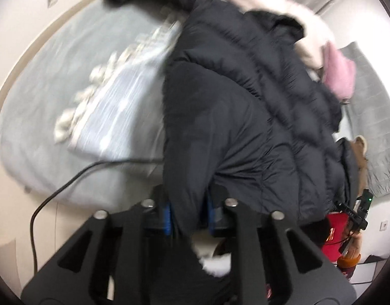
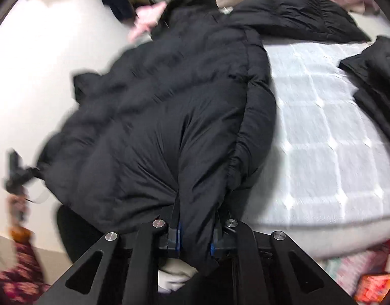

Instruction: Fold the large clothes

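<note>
A large black puffer jacket (image 1: 245, 106) hangs lifted over the bed, stretched between both grippers. My left gripper (image 1: 188, 211) is shut on the jacket's lower edge; black fabric fills the gap between the blue pads. My right gripper (image 2: 195, 231) is shut on another part of the same jacket (image 2: 164, 117), which drapes away toward the head of the bed. The fingertips of both are buried in fabric. Both views are blurred by motion.
The bed has a grey checked cover (image 2: 322, 132) and a grey sheet (image 1: 55, 76). Another black garment (image 2: 378, 81) lies at the right of the bed. Pink clothing (image 1: 340, 73) and a cream pillow (image 1: 291, 12) lie near the head. A black cable (image 1: 68, 185) trails off the bed.
</note>
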